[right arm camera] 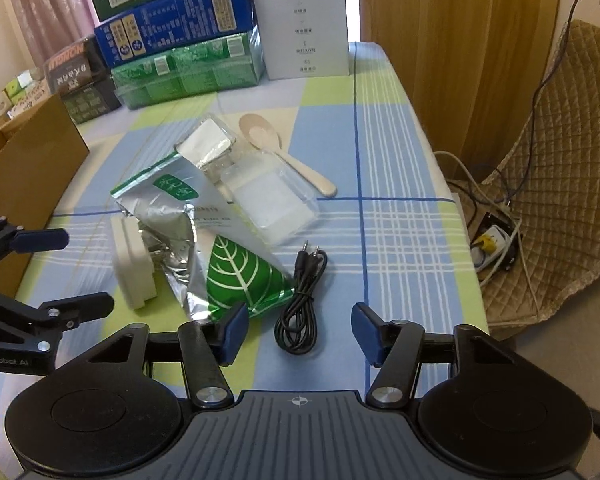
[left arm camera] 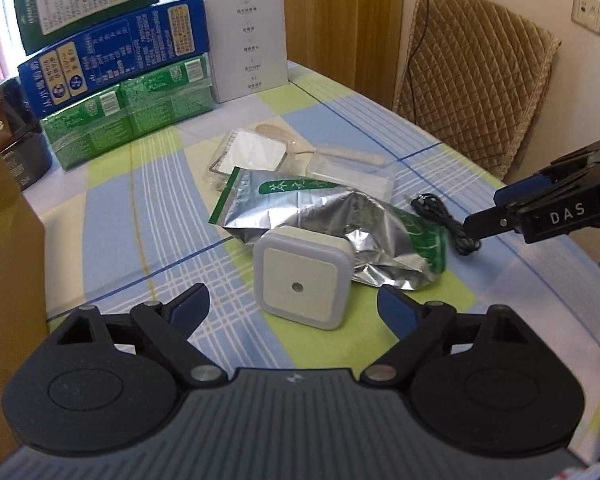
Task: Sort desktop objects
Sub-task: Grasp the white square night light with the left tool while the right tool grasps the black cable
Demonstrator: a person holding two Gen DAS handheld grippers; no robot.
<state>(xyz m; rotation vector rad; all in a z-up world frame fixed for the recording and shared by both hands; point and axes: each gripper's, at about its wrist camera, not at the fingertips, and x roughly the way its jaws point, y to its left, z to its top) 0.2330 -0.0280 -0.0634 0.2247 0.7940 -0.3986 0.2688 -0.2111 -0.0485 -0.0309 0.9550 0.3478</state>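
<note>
Checked tablecloth (right arm camera: 400, 120); coiled black cable (right arm camera: 300, 300) just ahead of right hand-held gripper (right arm camera: 296, 330)

Hovering over checked tablecloth (left arm camera: 112, 216), left gripper (left arm camera: 294, 308) standing with jaws apart, white square night light (left arm camera: 304, 276) lying just ahead between the fingertips, untouched. Leaning behind it, crumpled silver foil pouch (left arm camera: 340, 216), with clear plastic tray (left arm camera: 252, 156) and pale spoon (left arm camera: 340, 154) beyond. Reaching in from right edge, right gripper (left arm camera: 484, 212), tips near coiled black cable (left arm camera: 444, 216); stacked cartons (left arm camera: 116, 76) sitting at far left.

Crinkled shiny foil pouch (left arm camera: 332, 220), matt white plastic night light (left arm camera: 300, 280), woven checked tablecloth (left arm camera: 112, 216)
</note>
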